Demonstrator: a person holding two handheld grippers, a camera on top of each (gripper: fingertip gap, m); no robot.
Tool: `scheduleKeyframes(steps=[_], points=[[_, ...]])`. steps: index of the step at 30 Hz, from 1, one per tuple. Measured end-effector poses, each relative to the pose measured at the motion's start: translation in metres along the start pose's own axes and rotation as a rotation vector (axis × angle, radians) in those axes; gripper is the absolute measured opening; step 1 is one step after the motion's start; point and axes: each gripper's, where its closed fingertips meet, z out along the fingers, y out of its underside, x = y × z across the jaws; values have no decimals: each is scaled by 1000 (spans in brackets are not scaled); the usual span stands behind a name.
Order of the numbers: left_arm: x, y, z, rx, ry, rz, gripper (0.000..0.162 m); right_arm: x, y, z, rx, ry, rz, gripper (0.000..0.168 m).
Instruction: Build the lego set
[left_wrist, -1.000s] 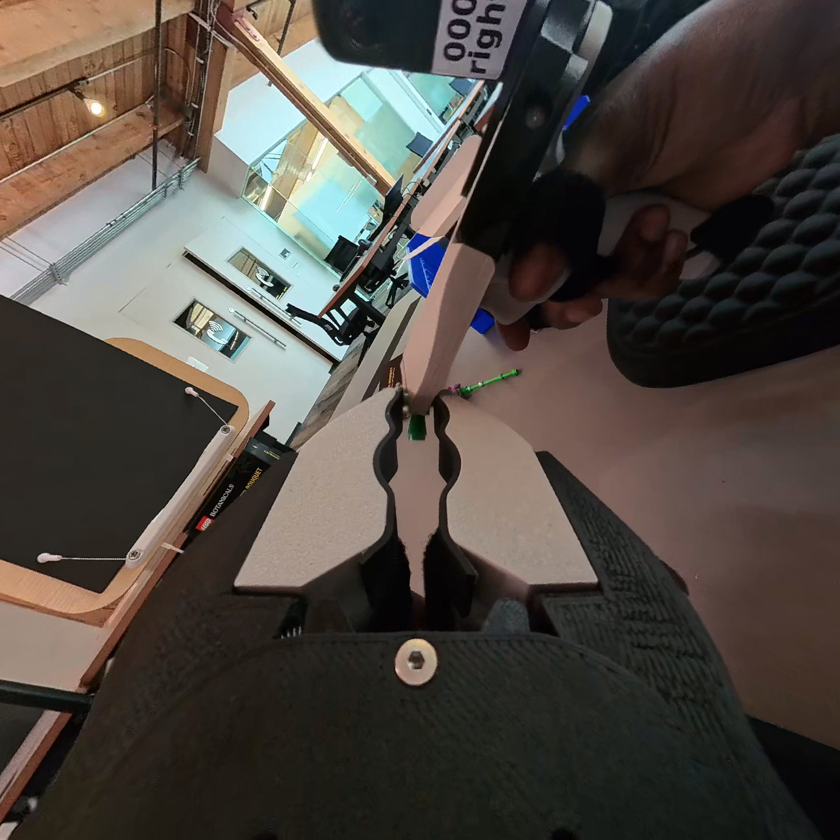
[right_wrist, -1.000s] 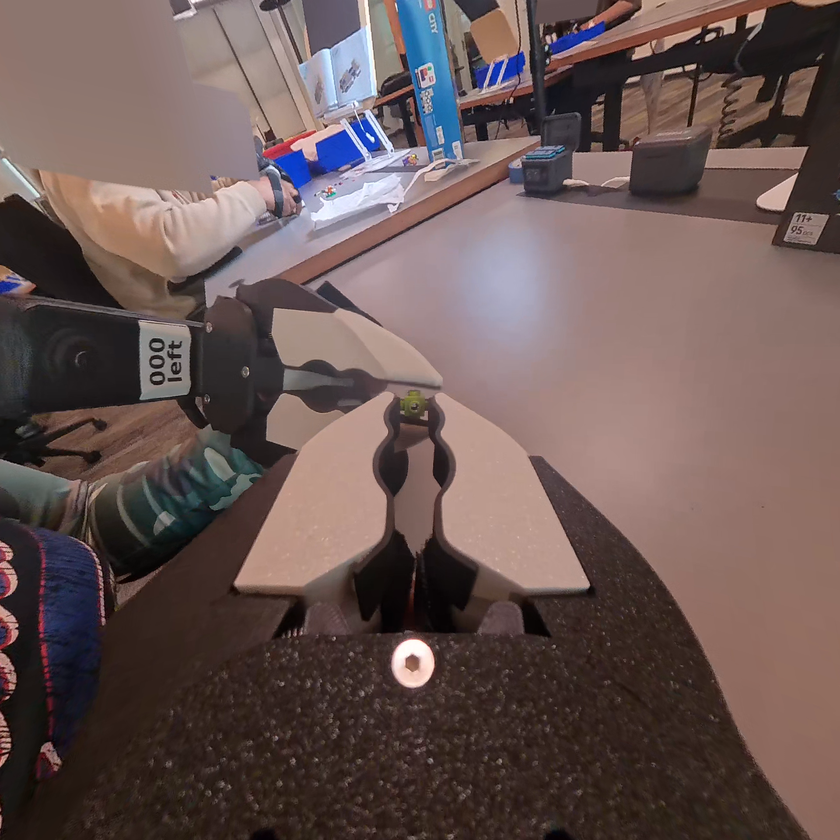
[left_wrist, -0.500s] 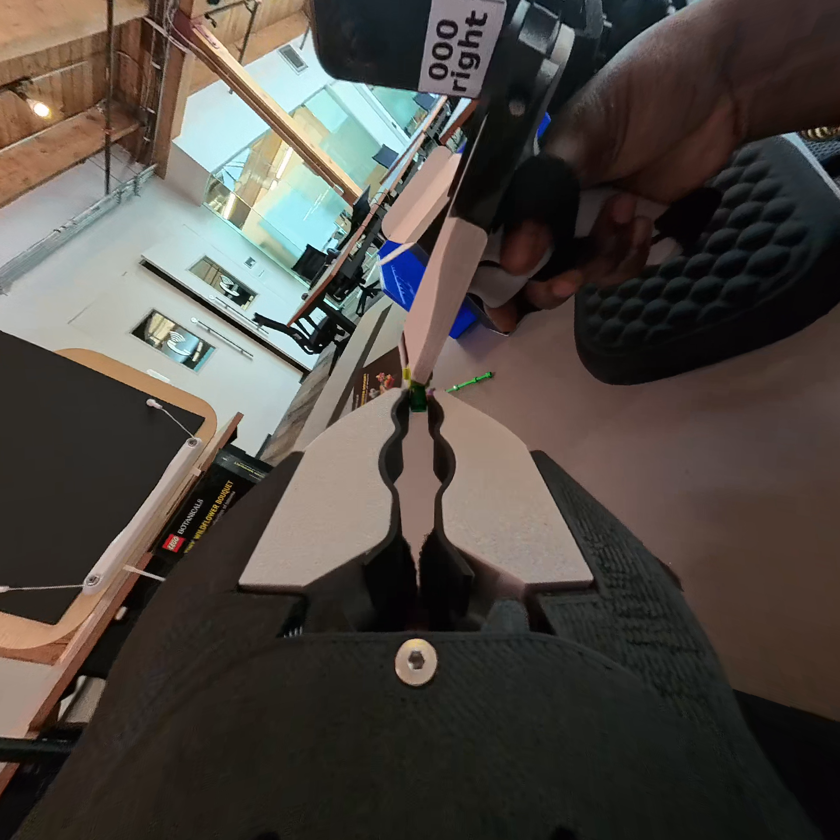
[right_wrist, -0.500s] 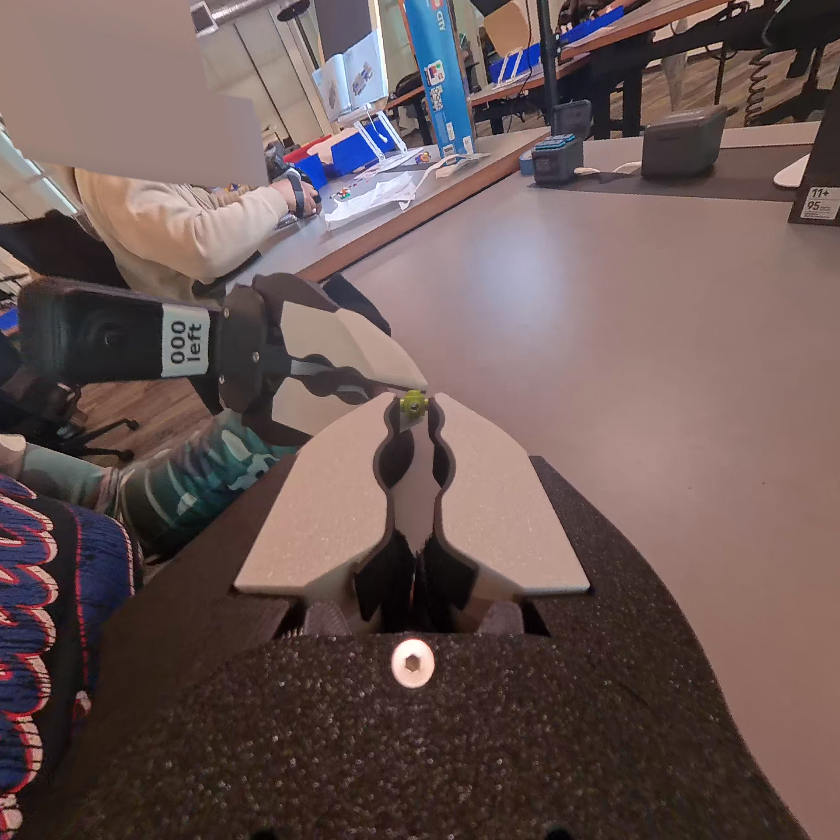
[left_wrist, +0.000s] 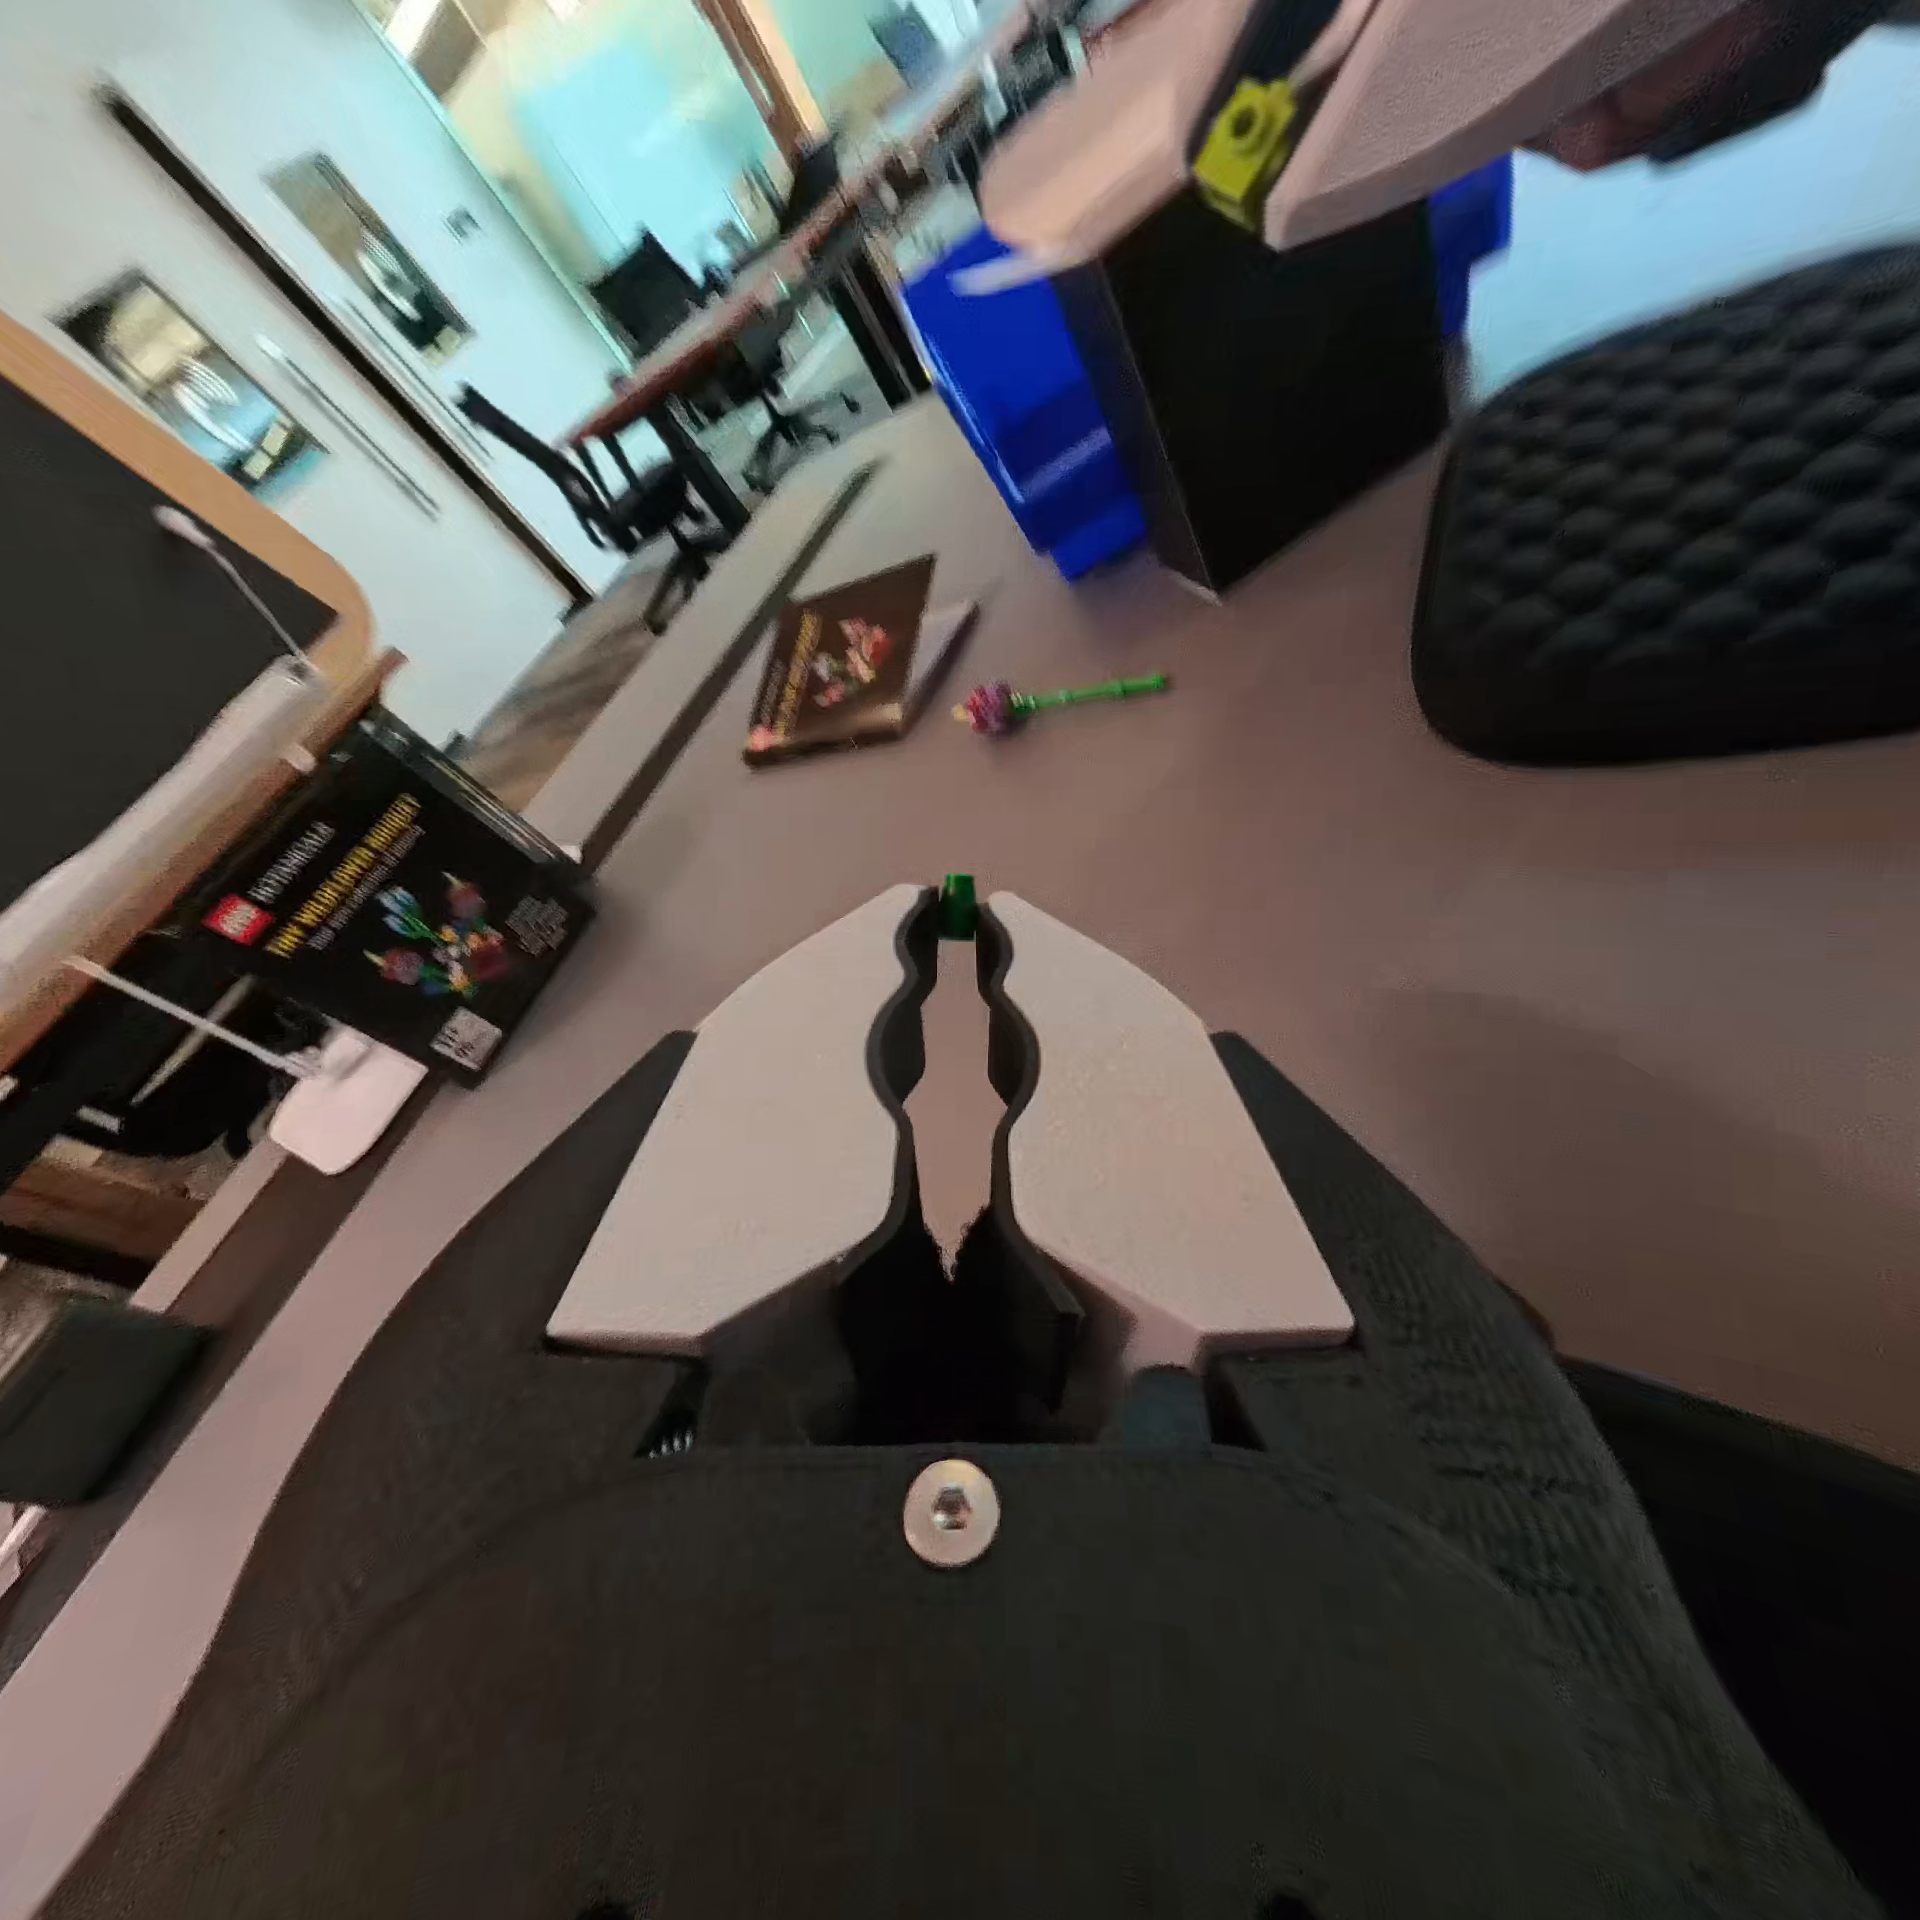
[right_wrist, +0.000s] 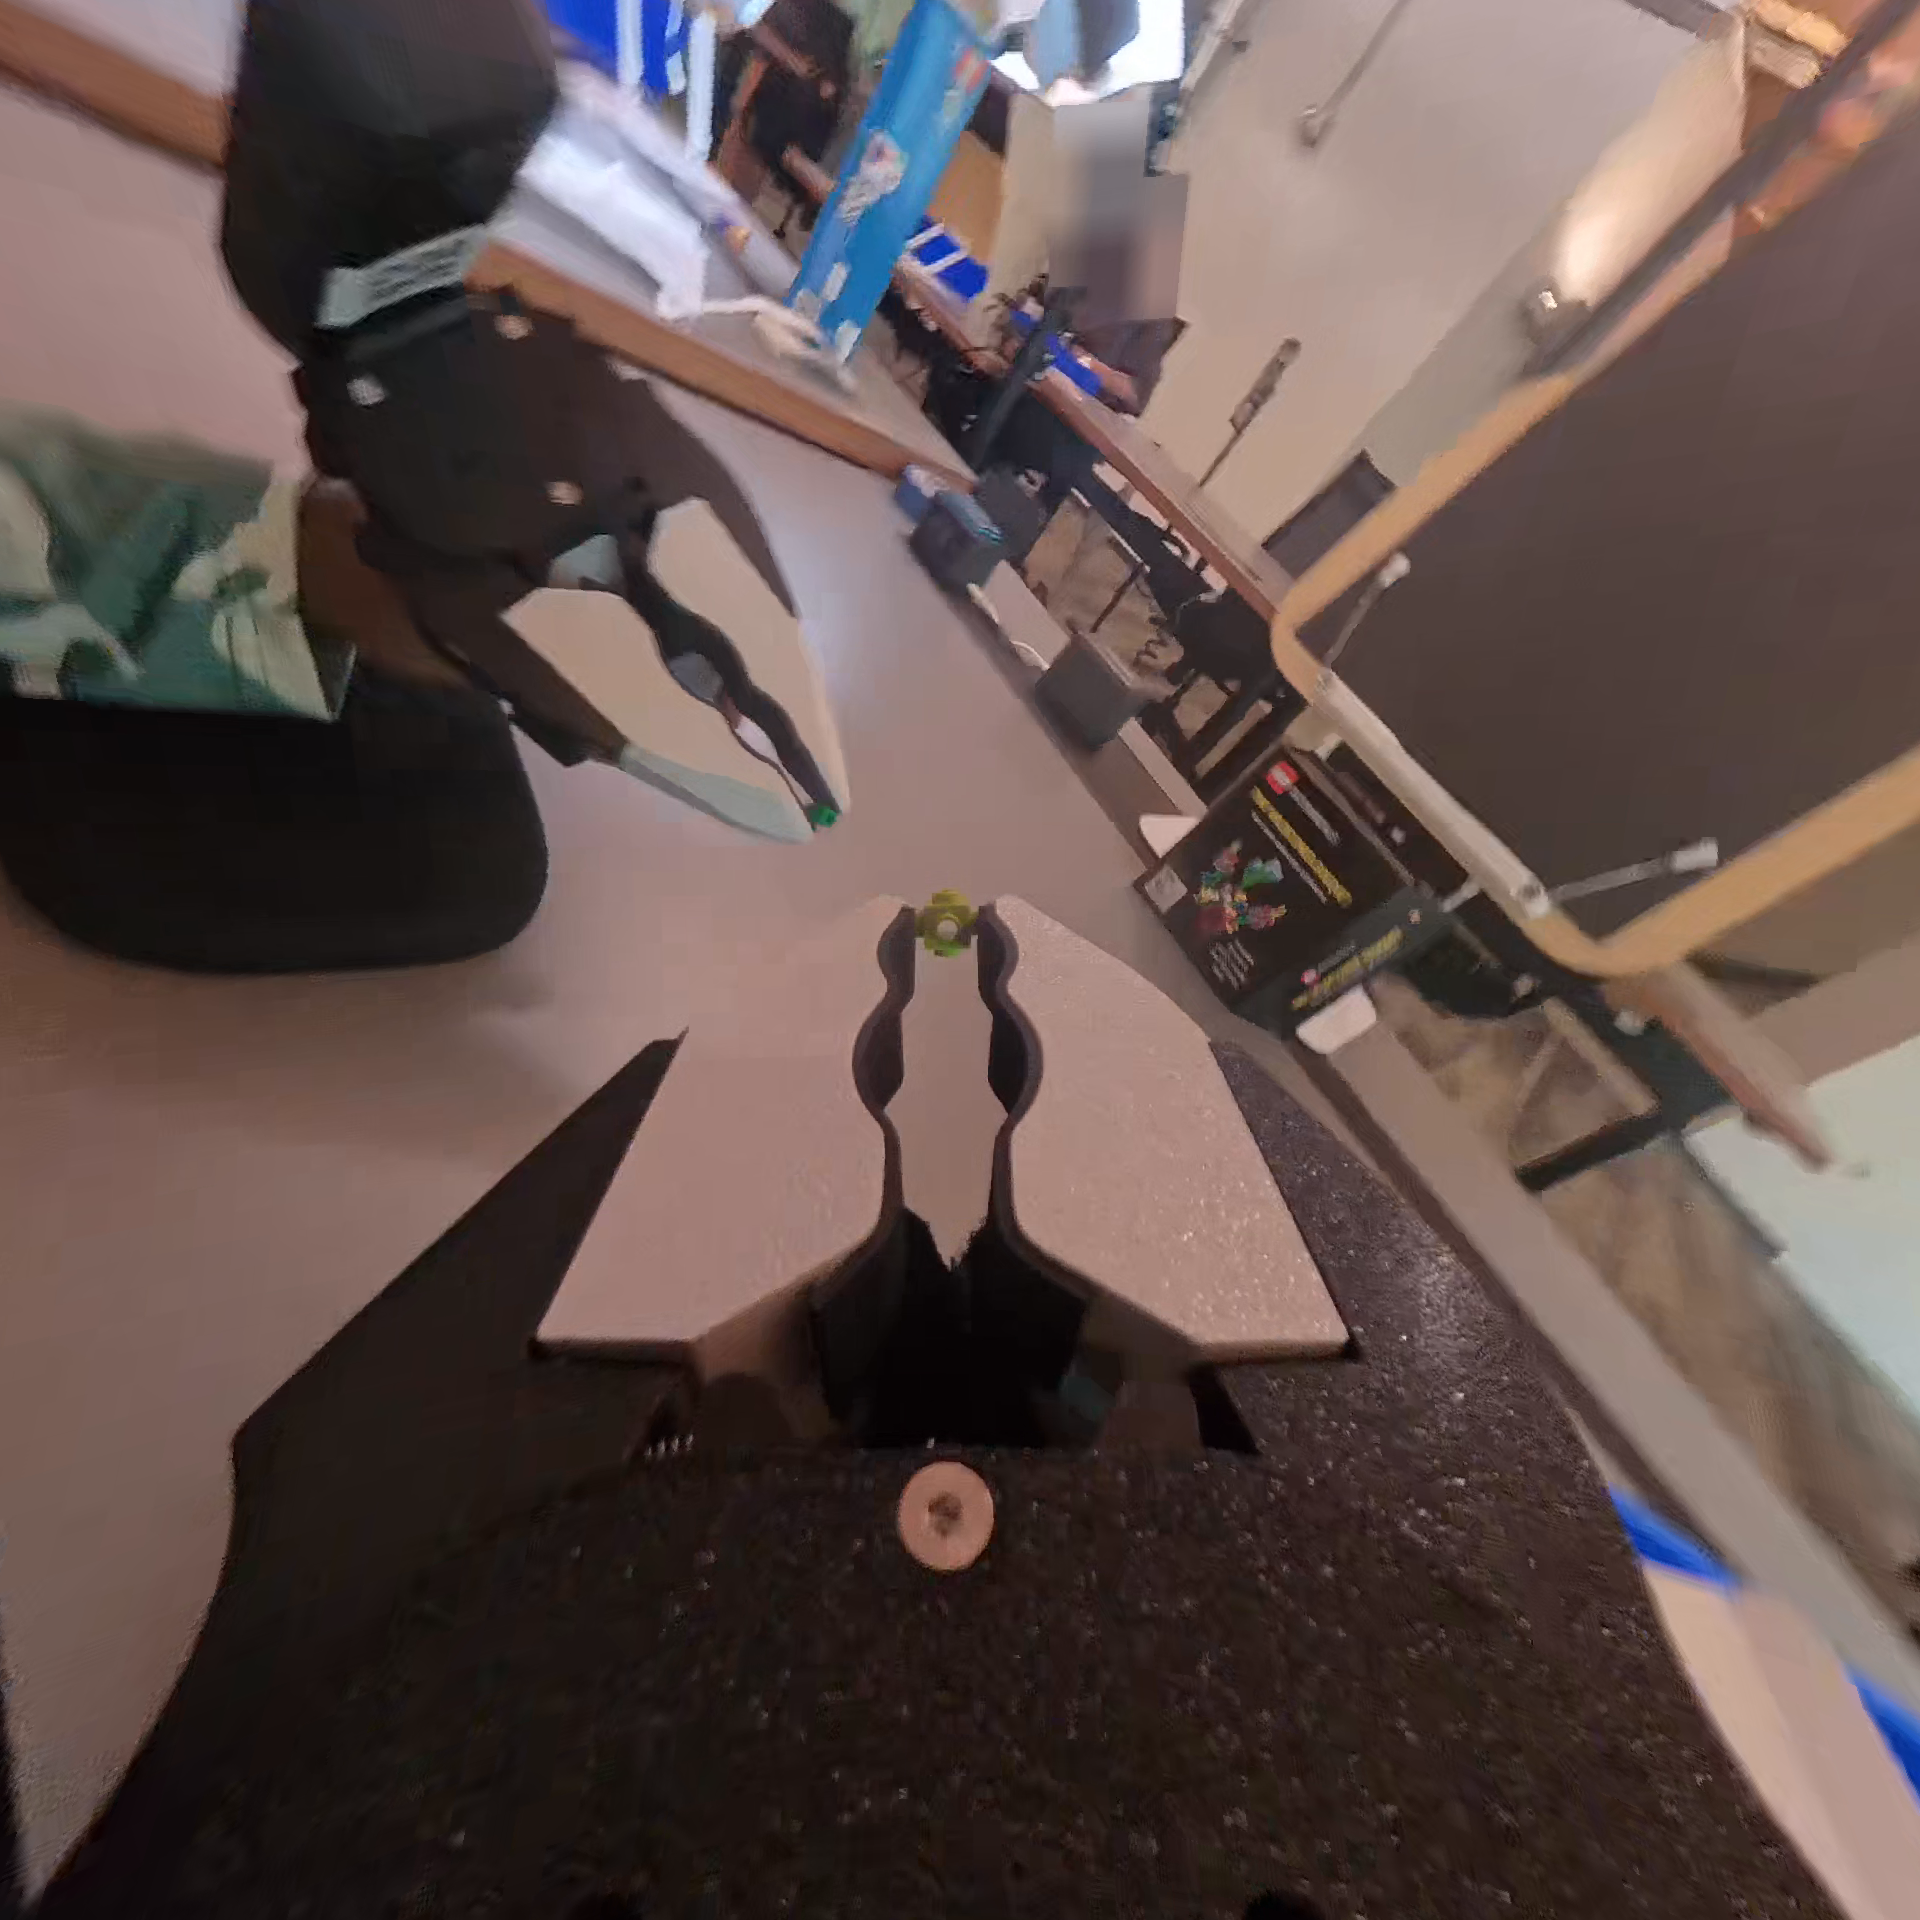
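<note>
— What's each gripper got?

— The left gripper has its fingers pinched narrow on a tiny green piece, a stubby peg poking out past the tips. The right gripper is clamped on a lime piece, small and knobbly with a hole in its middle. Both are up above the grey table, a short way apart, not touching.

— Anything built yet?

— A flower lies flat on the table farther off: purple head, green stem. It sits just beside the booklet.

— What can't you make out?

— Plenty is smeared by motion. From the left camera the right gripper is cut off at the top edge, only its tips and the lime piece showing. The blue bin is partly behind a black box; I can't tell what's in it.

— And the set's box?

— The set box stands at the table's edge, under a dark board. A black dimpled cushion lies on the table, cut off too.
</note>
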Motion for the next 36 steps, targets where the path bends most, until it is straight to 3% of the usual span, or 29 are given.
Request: scheduleKeyframes(steps=[2, 9, 13, 20, 23, 27, 29, 36], points=[[-2, -16, -5, 90, -21, 5, 7, 26, 12, -17, -67, 92, 86, 12], [3, -27, 0, 145, -31, -6, 7, 121, 74, -93, -429, 605, 283, 12], [3, -28, -1, 154, -35, -3, 7, 127, 104, -99, -535, 637, 397, 17], [2, -30, -1, 177, -40, -9, 7, 129, 114, -96, -576, 663, 389, 34], [3, -32, -1, 185, -42, 7, 7, 106, 83, -62, -369, 479, 435, 28], [6, -32, -1, 183, -46, 47, 7, 30, 23, -7, -44, -52, 694, 28], [8, -34, 0, 192, -43, 74, 7, 4, 6, 10, 35, -220, 788, 28], [17, -38, 1, 190, -41, 174, 8, -29, 5, 49, 19, -327, 867, 17]])
